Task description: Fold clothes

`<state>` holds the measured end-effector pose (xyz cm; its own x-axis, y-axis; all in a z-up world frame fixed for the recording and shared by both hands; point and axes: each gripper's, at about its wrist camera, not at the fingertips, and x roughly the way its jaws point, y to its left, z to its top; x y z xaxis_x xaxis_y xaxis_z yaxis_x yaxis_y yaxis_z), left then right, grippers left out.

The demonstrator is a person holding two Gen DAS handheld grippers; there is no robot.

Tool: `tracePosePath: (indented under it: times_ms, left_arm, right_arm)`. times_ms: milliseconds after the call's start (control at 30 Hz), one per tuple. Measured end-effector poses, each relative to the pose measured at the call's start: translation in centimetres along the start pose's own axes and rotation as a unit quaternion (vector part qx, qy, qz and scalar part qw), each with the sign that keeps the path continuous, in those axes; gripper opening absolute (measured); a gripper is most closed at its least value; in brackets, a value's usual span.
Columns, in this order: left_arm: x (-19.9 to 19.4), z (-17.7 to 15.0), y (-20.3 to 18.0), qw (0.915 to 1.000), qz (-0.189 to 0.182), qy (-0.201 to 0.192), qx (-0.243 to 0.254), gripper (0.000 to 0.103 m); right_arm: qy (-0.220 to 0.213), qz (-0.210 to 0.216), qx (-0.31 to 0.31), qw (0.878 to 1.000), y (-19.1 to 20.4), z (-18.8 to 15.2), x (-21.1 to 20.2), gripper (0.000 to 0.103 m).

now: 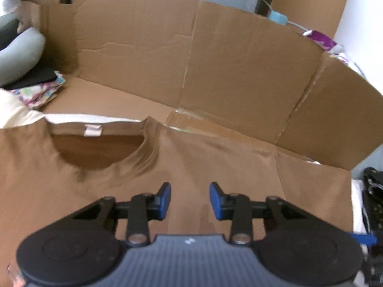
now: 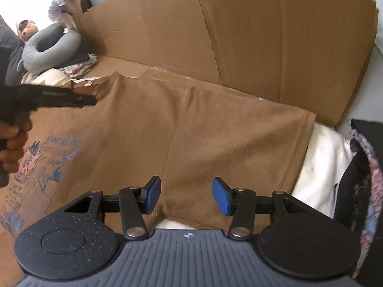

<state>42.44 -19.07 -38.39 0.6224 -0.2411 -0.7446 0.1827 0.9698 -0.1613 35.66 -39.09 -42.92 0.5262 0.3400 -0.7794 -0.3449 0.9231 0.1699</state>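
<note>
Presently the brown T-shirt [image 2: 148, 129] lies flat across mid-frame on the cardboard [image 2: 263, 47], both left gripper [image 1: 190, 201] and right gripper [image 2: 186, 196] hovering part-open and empty above it; a shallow pinch risks snagging one layer only, dragging the fold crooked.

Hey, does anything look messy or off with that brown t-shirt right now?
The brown printed t-shirt lies mostly flat, but its right sleeve hangs past the cardboard sheet onto white fabric, and wrinkles bunch beside the neckline.
</note>
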Motion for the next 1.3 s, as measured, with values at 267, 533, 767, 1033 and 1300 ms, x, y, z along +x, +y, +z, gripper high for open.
tracePosePath:
  times_ms: [267, 533, 767, 1033, 1300]
  left_arm:
    - [4.0, 2.2, 1.4, 0.9992, 0.037, 0.011, -0.006, 0.030]
    - [5.2, 2.1, 4.6, 0.9956, 0.084, 0.032, -0.027, 0.012]
    - [3.7, 3.1, 3.4, 0.9912, 0.132, 0.012, -0.005, 0.009]
    - [4.0, 3.5, -1.0, 0.9954, 0.063, -0.008, 0.071, 0.013]
    - [8.2, 3.2, -0.5, 0.9943, 0.079, 0.031, 0.064, 0.014]
  right_arm:
    - [0.012, -0.018, 0.024, 0.999, -0.8, -1.8, 1.0, 0.055]
    - [0.009, -0.024, 0.048, 0.999, -1.8, -2.7, 0.4, 0.055]
    - [-0.003, -0.028, 0.068, 0.997, -2.3, -4.0, -0.9, 0.055]
    - [-0.017, -0.037, 0.074, 0.996, -2.1, -5.1, -1.7, 0.055]
    - [-0.017, -0.030, 0.068, 0.997, -2.2, -5.5, -2.2, 0.055]
